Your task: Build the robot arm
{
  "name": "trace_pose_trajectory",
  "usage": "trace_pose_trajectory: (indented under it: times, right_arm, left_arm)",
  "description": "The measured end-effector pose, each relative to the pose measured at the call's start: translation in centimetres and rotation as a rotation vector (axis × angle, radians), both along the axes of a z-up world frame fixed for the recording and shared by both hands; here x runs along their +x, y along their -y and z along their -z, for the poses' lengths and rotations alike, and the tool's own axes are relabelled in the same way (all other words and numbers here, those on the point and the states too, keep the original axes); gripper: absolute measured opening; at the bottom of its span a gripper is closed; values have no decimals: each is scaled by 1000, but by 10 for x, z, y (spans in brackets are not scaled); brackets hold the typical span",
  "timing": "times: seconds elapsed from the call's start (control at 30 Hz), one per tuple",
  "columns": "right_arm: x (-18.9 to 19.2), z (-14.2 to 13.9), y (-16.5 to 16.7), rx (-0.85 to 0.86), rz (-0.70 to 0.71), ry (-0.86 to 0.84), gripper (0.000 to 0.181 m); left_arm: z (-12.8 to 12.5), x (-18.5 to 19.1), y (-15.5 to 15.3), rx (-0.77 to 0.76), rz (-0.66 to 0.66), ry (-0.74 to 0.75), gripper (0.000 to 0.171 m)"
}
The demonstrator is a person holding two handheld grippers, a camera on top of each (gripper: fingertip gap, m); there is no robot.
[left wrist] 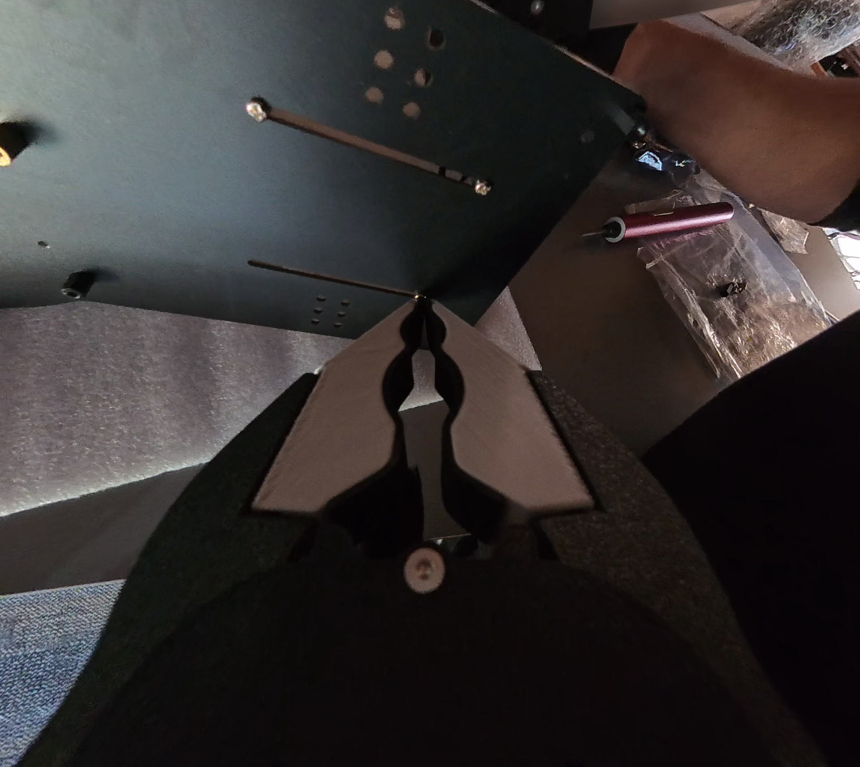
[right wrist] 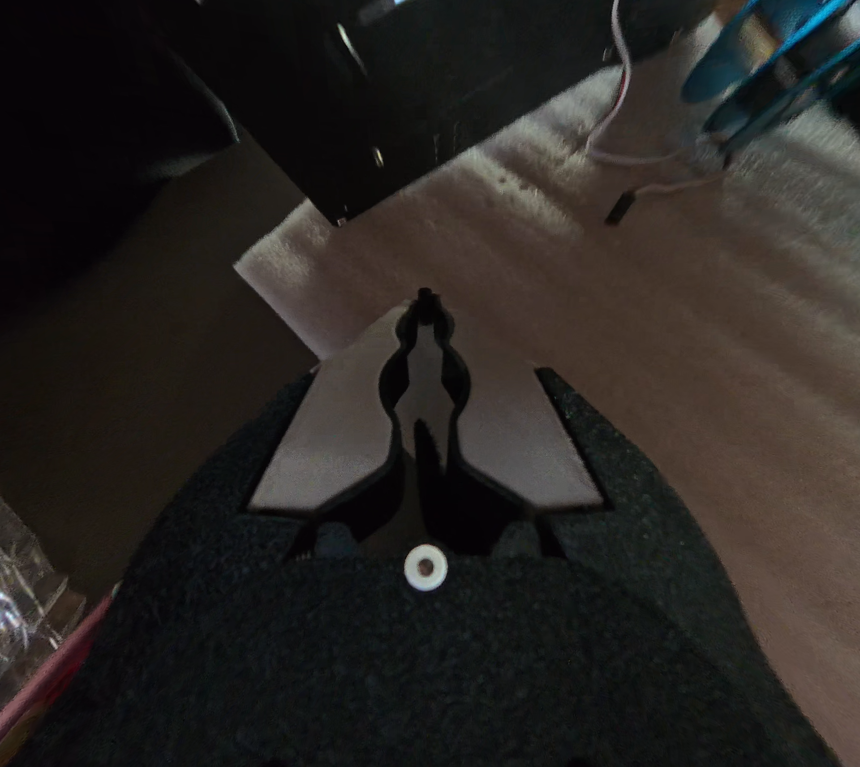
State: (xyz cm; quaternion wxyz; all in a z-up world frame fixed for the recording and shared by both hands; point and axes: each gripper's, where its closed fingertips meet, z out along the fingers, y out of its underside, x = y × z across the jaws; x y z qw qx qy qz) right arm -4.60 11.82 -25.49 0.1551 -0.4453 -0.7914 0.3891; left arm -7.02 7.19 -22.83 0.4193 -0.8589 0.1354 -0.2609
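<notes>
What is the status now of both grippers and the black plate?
Left gripper: jaws shut on a thin pin, tip at black plate slot. Right gripper: shut on a small dark part, over white foam. Red tool lies aside.

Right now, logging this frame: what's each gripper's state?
Left gripper: closed on a tiny screw at the black panel.
Right gripper: closed on a small dark part.

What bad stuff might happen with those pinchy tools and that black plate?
The left tool pinches something tiny right at the plate; it may slip out and get lost. The plate's corner hangs past the foam, so a push might tip it. The right tool also pinches a small dark part that might drop.
</notes>
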Motion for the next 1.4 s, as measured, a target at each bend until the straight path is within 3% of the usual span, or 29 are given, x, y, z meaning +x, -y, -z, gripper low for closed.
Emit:
trace_pose_trajectory:
  times: [0.1, 0.3, 0.83, 1.03, 1.3, 1.4]
  right_arm:
    - [-11, -22, 12, -31, -83, -101, 5]
    - [-26, -20, 34, 46, -239, -183, 5]
    - [-33, -18, 40, 74, -285, -188, 5]
    - [-33, -18, 41, -100, -250, -47, 5]
    - [-32, -19, 42, -548, -217, 349, 5]
    - [-32, -20, 41, -659, -208, 428, 5]
  left_arm:
    - [0, 0, 0, 0, 6, -11, 0]
    - [0, 0, 0, -5, 1, -4, 0]
    - [0, -1, -1, -11, 6, 3, 0]
    - [-1, -1, -2, 0, 4, -16, 0]
    - [-1, -3, -4, 5, -3, -22, 0]
    - [-1, -2, -4, 7, 0, -23, 0]
